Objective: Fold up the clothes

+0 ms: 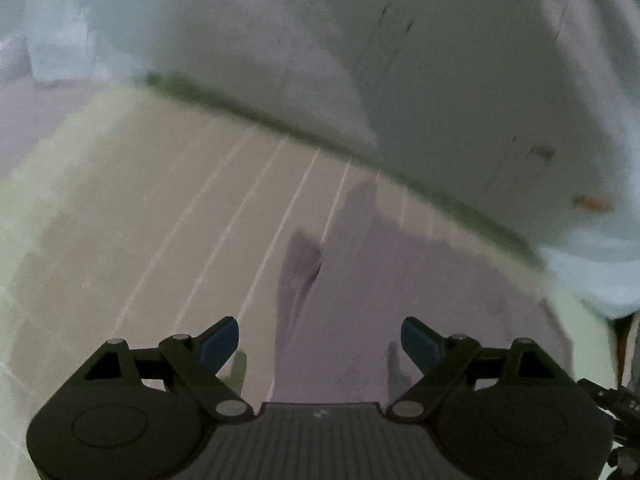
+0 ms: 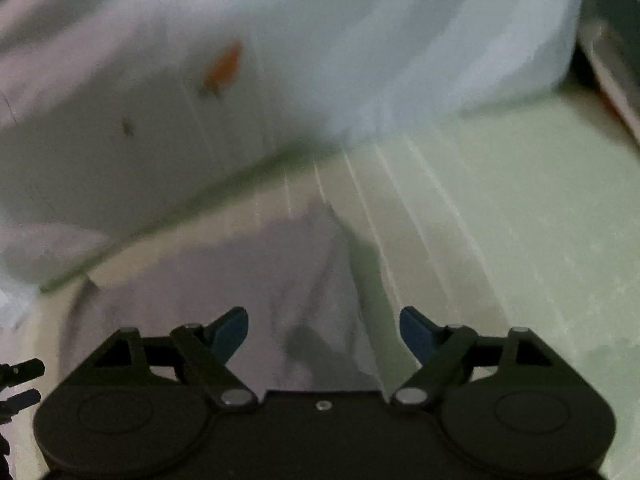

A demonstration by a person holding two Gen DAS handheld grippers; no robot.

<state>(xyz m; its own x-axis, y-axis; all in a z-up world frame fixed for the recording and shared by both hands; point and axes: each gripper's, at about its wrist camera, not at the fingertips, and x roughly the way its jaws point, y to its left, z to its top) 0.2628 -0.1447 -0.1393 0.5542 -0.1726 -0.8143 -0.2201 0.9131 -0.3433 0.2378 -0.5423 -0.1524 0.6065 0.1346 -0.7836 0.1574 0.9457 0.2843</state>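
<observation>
White garment, heavily motion-blurred in both views. Left wrist view: fills upper and right of frame, lower edge a dark diagonal line from upper left down to right. Small orange mark at right, a few dark specks on the fabric. Right wrist view: garment spans top and left, orange mark upper centre-left. Fold state unreadable.

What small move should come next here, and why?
Probably move both forward to the white garment's green-trimmed edge. The left gripper and the right gripper are open and hold nothing, and the garment lies ahead on the striped surface.
</observation>
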